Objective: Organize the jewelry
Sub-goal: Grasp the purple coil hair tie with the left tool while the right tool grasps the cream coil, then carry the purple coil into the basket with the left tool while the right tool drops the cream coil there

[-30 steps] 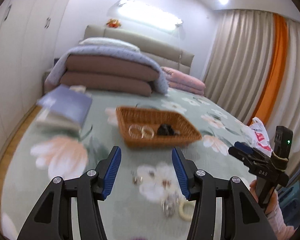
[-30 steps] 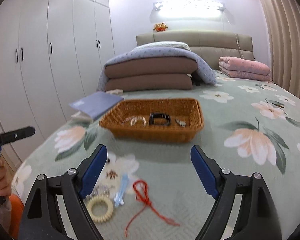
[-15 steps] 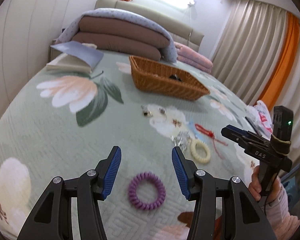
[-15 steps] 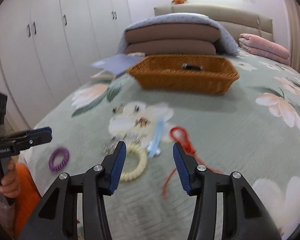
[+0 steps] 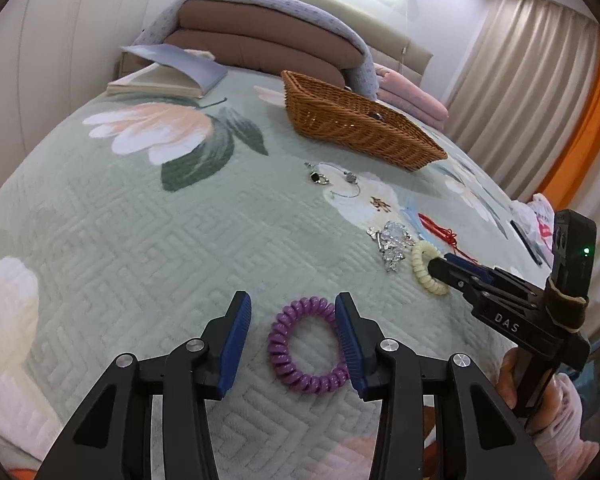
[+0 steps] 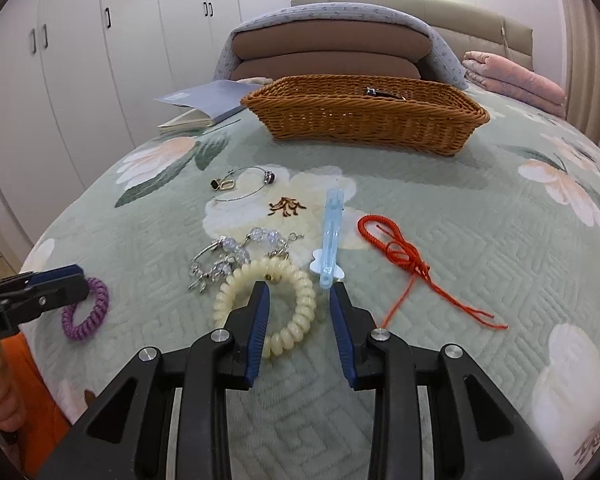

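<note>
A purple coil hair tie (image 5: 308, 376) lies flat on the bedspread. My left gripper (image 5: 291, 298) hangs low over it, jaws closing. The tie's left half sits between the pads, neither pressing it. A cream coil hair tie (image 6: 276, 272) lies further right. My right gripper (image 6: 299, 286) straddles its right side, one finger (image 6: 260, 316) over the hole, the other (image 6: 342, 320) outside. Those jaws are closing too, with a gap on both sides. The wicker basket (image 6: 364, 128) stands behind, a dark item (image 6: 382, 93) inside.
Around the cream tie lie a crystal bracelet (image 6: 236, 256), a blue hair clip (image 6: 332, 236), a red cord (image 6: 400, 252) and a silver bangle (image 6: 244, 188). An open book (image 6: 204, 104) and stacked pillows (image 6: 328, 52) are at the head of the bed.
Both grippers have come down from basket height to just above the bedspread. The right jaws have narrowed a lot and the left a little, each now framing a coil tie.
</note>
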